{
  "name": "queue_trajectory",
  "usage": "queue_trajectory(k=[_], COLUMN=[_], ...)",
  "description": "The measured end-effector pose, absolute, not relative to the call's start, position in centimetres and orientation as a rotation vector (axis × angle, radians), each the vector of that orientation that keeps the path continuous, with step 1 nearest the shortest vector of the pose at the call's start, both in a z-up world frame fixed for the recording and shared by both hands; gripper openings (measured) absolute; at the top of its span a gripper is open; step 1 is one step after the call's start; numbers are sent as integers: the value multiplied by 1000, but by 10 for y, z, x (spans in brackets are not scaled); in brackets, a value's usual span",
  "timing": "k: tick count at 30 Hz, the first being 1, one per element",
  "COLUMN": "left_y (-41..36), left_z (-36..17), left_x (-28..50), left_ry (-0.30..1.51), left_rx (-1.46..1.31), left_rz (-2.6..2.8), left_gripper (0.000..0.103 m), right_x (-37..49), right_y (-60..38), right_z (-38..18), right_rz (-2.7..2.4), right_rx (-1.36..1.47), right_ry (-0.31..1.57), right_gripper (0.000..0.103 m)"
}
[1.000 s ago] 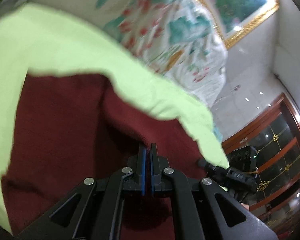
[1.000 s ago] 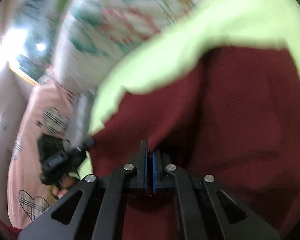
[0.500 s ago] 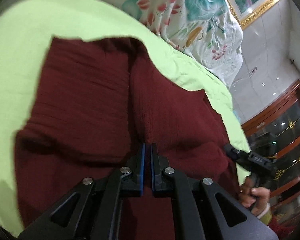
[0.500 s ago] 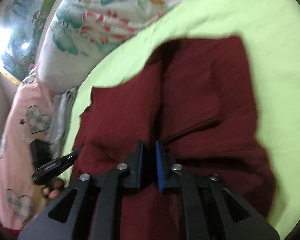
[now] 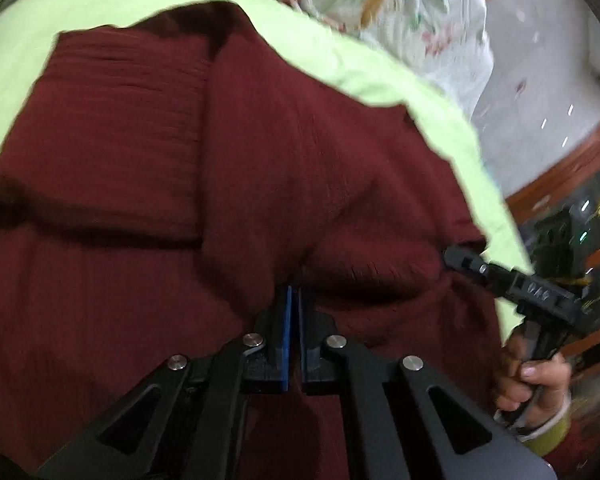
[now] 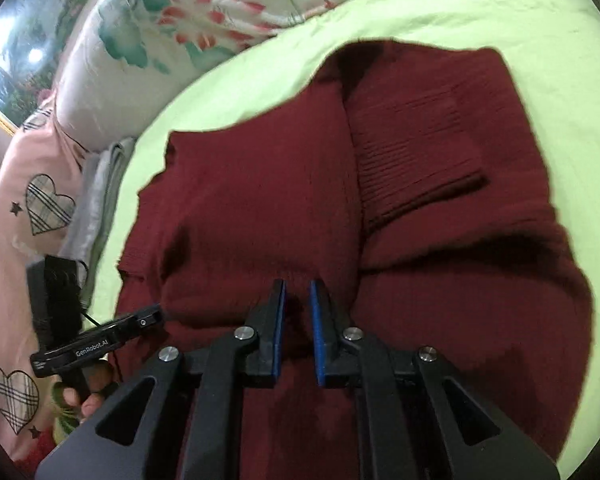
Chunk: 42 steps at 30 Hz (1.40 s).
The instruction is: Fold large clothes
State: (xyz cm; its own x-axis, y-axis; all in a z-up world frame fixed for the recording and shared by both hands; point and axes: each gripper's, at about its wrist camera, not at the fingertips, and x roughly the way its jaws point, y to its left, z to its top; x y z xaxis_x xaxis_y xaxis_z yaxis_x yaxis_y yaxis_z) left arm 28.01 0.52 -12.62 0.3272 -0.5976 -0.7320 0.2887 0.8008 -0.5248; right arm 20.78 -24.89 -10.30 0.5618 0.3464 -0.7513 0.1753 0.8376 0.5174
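Note:
A dark red knitted sweater (image 5: 148, 152) lies folded on a lime green bed sheet (image 5: 100, 4); it also shows in the right wrist view (image 6: 440, 184) with a ribbed sleeve cuff (image 6: 420, 156) laid across it. My left gripper (image 5: 294, 300) is shut on the sweater's near edge. My right gripper (image 6: 298, 292) is open by a narrow gap, its blue pads either side of a fold of the sweater's near edge. Each gripper shows in the other's view, the right one (image 5: 500, 276) at the sweater's right edge, the left one (image 6: 112, 332) at its left edge.
A floral quilt (image 6: 204, 20) is heaped at the far side of the bed. A pink cover with plaid hearts (image 6: 16, 216) and grey cloth (image 6: 100, 184) lie to the left. A wooden cabinet (image 5: 572, 184) stands at the right.
Both grippers carried the sweater's edge down onto the bed, laying it folded. The right gripper's jaws have parted from shut to a narrow gap. The left gripper stays shut.

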Motion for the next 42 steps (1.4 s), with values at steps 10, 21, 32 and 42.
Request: queue_trajectory(k=[10, 21, 32, 42], left_y=[83, 175, 186, 178], left_z=[-94, -111, -143, -151], left_x=[189, 108, 78, 69], left_ry=[958, 963, 1081, 1105], left_rx=[-345, -384, -474, -473], left_rz=[-449, -259, -495, -592], left_gripper=[45, 52, 85, 57], right_x=[126, 16, -33, -32], right_y=[-258, -286, -289, -261], right_z=[-56, -63, -104, -130], right_rz=[131, 38, 184, 394], right_rx=[602, 629, 730, 819], right_ry=[848, 853, 902, 865], right_gripper=[48, 51, 52, 48])
